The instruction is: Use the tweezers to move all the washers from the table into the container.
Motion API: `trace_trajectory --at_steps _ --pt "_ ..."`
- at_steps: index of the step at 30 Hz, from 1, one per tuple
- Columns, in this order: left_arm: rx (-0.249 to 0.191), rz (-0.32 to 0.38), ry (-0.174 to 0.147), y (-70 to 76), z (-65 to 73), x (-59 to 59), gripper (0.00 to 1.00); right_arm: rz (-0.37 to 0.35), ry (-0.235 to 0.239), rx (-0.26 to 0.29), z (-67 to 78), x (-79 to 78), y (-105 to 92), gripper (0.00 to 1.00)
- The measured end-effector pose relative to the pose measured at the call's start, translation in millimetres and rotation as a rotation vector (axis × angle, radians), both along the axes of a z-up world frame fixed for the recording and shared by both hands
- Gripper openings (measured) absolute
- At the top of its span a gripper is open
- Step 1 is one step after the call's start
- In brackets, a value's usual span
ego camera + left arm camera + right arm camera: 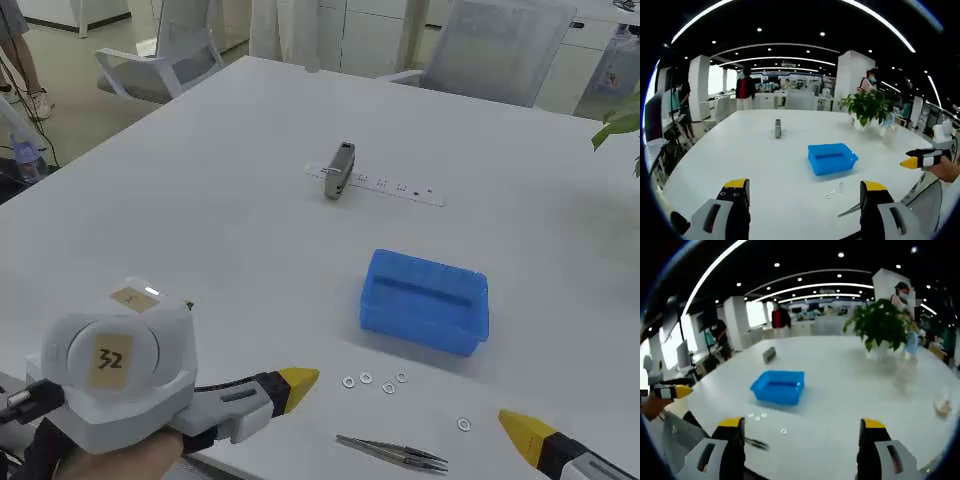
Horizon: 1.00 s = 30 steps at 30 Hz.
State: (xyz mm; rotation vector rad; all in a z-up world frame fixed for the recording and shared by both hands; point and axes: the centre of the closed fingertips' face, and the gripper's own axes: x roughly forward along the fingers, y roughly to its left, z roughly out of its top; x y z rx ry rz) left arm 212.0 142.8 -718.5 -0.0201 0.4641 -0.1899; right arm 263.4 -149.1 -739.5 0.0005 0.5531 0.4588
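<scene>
White table (200, 200): a broad bare run lies left of and beyond the container, and chairs (180, 50) line the far edge. The blue container (420, 325) sits open right of centre, well in from the near edge.

We hold the left gripper (805, 186) low over the near edge, jaws spread wide with nothing between them. The right gripper (802, 424) is likewise parted and empty, off to the right.

The tweezers (392, 452) lie flat just inside the near edge, between the two grippers, untouched. Four washers (366, 377) cluster on the table between the container's front wall and the tweezers. A fifth washer (464, 424) lies apart to the right, near the right gripper's yellow tip.
</scene>
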Motion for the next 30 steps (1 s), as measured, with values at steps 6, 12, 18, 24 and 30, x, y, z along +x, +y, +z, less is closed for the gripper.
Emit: trace_trajectory --at_steps 6,12,18,24,30 --pt "0.005 -0.020 0.004 -1.8 -2.3 0.7 0.92 -0.005 0.008 -0.014 -2.8 -1.3 -1.9 0.94" --pt "0.001 -0.028 0.015 -2.2 -6.2 1.2 0.91 0.012 0.020 -0.037 -4.6 -3.7 3.2 0.93" --pt "0.007 -0.033 0.016 -0.1 -8.0 4.1 0.91 0.043 0.021 -0.082 -12.8 -0.6 11.3 0.94" --pt "0.008 -0.038 0.016 -0.7 -7.4 5.3 0.91 0.047 0.037 -0.062 -16.5 0.0 12.2 0.95" --pt "0.024 -0.037 0.010 0.9 -5.8 5.6 0.91 0.046 0.039 -0.056 -12.4 0.0 14.6 0.95"
